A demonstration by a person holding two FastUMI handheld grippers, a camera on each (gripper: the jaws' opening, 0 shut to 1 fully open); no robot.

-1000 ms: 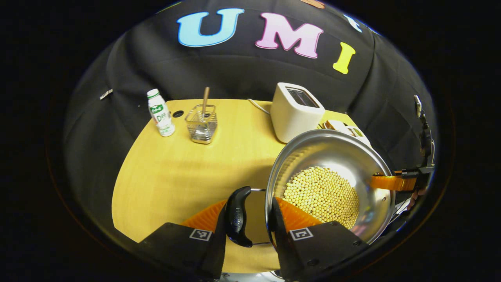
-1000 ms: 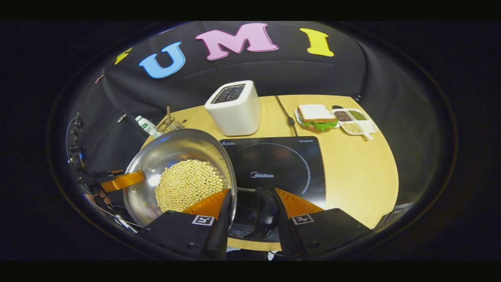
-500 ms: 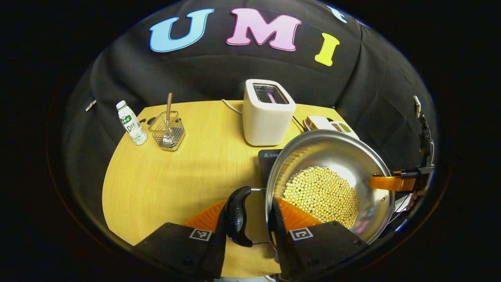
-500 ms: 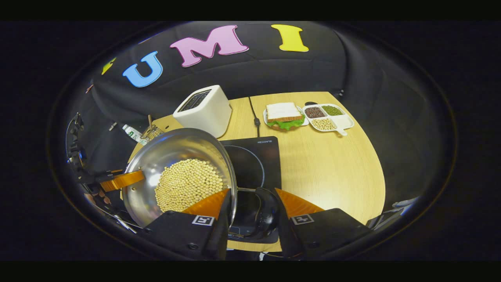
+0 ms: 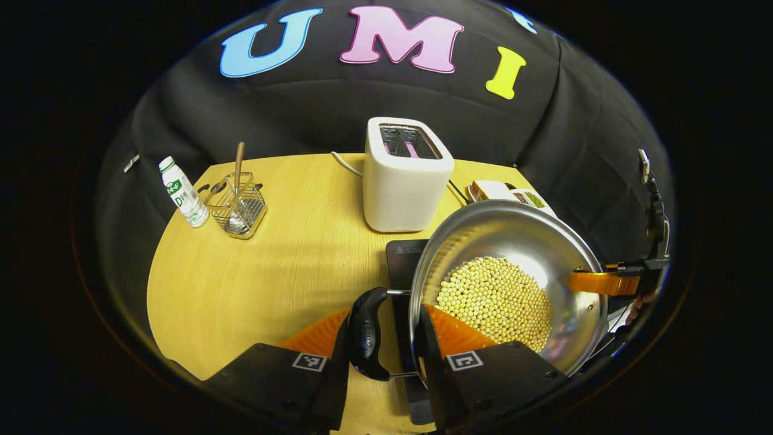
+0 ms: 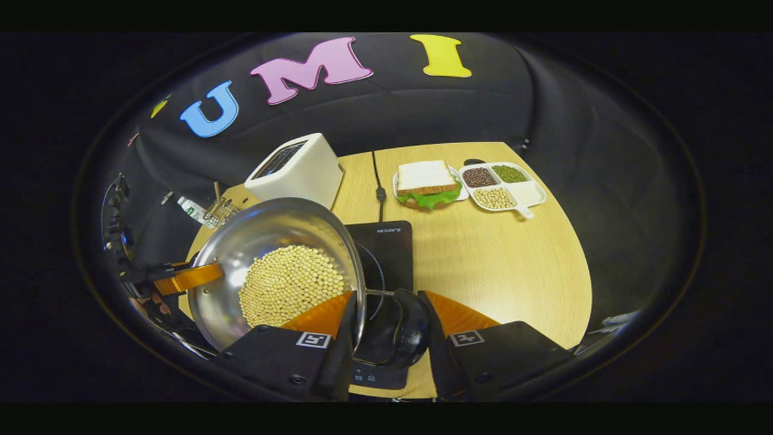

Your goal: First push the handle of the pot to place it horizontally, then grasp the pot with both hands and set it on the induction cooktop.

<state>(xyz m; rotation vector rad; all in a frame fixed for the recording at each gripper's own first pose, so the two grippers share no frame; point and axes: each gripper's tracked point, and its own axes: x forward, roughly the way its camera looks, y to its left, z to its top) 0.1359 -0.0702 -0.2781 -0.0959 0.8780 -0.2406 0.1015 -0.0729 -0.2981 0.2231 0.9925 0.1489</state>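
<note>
Both sides are gripped: the left hand-held gripper [image 5: 383, 338] has its fingers closed on the pot's [image 5: 513, 241] black side handle [image 5: 365, 332], and the right hand-held gripper [image 6: 386, 329] pinches the opposite handle [image 6: 410, 329] the same way. The steel pot, loaded with pale beans [image 5: 495, 302], hangs in the air, partly over the left edge of the black induction cooktop [image 6: 392, 248] on the counter [image 5: 272, 272]. Behind sits a white toaster [image 5: 406, 175]; a sandwich plate [image 6: 426, 184] and a divided dish [image 6: 504, 184] sit to the right.
</note>
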